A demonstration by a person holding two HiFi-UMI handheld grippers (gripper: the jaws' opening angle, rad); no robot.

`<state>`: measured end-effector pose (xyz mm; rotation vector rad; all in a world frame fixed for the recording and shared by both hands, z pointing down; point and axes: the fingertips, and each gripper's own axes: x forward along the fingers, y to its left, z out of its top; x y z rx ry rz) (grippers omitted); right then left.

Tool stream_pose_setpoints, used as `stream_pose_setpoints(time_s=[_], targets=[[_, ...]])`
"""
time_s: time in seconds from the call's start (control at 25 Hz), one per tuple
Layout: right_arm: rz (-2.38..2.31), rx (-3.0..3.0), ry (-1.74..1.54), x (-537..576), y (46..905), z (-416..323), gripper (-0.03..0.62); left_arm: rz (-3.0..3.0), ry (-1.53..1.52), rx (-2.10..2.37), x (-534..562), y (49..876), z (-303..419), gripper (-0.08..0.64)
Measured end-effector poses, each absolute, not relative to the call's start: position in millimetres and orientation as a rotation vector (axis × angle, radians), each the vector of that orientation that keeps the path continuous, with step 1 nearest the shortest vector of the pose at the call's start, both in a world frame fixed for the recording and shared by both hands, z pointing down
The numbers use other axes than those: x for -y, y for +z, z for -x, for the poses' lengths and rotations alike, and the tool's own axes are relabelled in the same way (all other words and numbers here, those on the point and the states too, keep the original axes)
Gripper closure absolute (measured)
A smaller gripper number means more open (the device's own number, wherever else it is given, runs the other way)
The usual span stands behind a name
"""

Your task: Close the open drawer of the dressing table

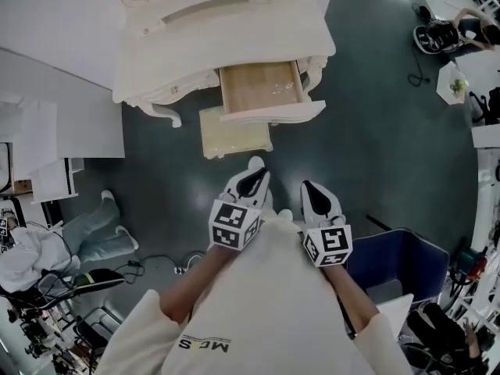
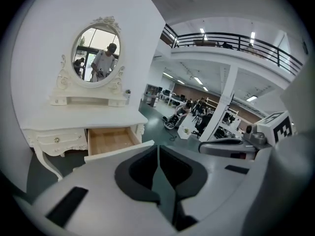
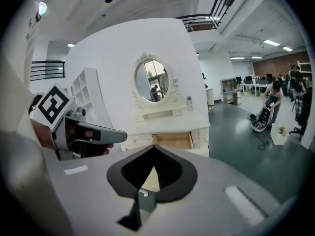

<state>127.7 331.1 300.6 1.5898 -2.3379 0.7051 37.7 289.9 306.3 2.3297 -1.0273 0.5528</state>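
Fingers [image 1: 239, 180] on your left gripper [image 1: 255, 167] and right gripper [image 1: 307, 186] are pressed together, empty; the open drawer [image 1: 262, 88] of the dressing table [image 1: 226, 37] lies well ahead, so set both closed tips squarely on its front and push straight in.

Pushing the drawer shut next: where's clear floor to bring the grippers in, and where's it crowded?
Free: the bare floor right of the open drawer, running down to the blue bin at lower right. Crowded: the stool sits close at the left half of the drawer front, so the right half looks like the easier way in.
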Motion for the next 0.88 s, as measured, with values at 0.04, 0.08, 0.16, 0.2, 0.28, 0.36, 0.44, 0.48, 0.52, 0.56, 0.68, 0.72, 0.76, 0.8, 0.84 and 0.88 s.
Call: stream_pose_setpoints(time_s=[0.04,0.08,0.16,0.2,0.28,0.36,0.44,0.48,0.52,0.56,0.68,0.72,0.76,0.8,0.84,0.88], targets=[[-1.586,2.344,0.685,-317.8,296.8,-123.8,0.591,-2.338,0.559,1.009,-278.3,305.1,-38.1,0.537],[-1.582,2.348,0.668,-304.6,294.0,-119.9,0.591,-2.348,0.581,0.985,-267.8,306.2,-38.1,0.537],[-1.573,2.350,0.649,-279.8,291.3,-111.8,0.591,-2.378,0.625,0.941,-248.8,309.2,-34.6,0.537],[-1.571,2.348,0.644,-268.0,290.7,-107.9,0.591,-2.391,0.636,0.924,-239.5,309.7,-31.3,0.537],[-1.570,2.345,0.637,-244.6,289.7,-99.6,0.591,-2.405,0.640,0.895,-220.4,310.2,-24.1,0.537],[-1.567,2.338,0.631,-223.7,290.6,-90.2,0.591,-2.408,0.636,0.868,-202.4,311.5,-16.9,0.537],[-1.568,2.319,0.637,-206.5,294.2,-81.8,0.591,-2.410,0.637,0.844,-186.6,313.1,-9.7,0.537],[-1.571,2.306,0.645,-198.7,296.5,-78.5,0.591,-2.412,0.639,0.833,-179.3,314.3,-6.6,0.537],[-1.574,2.294,0.653,-191.6,298.6,-75.6,0.591,-2.414,0.643,0.824,-172.9,315.8,-4.1,0.537],[-1.575,2.285,0.659,-186.0,300.3,-72.7,0.591,-2.416,0.648,0.815,-168.0,317.6,-2.3,0.537],[-1.553,2.263,0.669,-179.8,305.9,-62.6,0.591,-2.421,0.667,0.780,-162.1,324.4,0.9,0.537],[-1.545,2.254,0.679,-179.2,308.3,-60.2,0.591,-2.421,0.672,0.770,-160.9,327.0,1.9,0.537],[-1.540,2.245,0.691,-178.5,310.4,-58.6,0.591,-2.419,0.672,0.764,-159.6,329.2,3.1,0.537],[-1.535,2.238,0.699,-177.8,312.4,-57.4,0.591,-2.412,0.670,0.762,-159.0,330.9,4.7,0.537],[-1.528,2.231,0.704,-177.2,314.5,-56.5,0.590,-2.403,0.665,0.764,-159.1,332.7,6.6,0.537],[-1.522,2.227,0.709,-176.0,316.6,-55.9,0.591,-2.391,0.660,0.768,-159.5,335.3,8.6,0.537]])
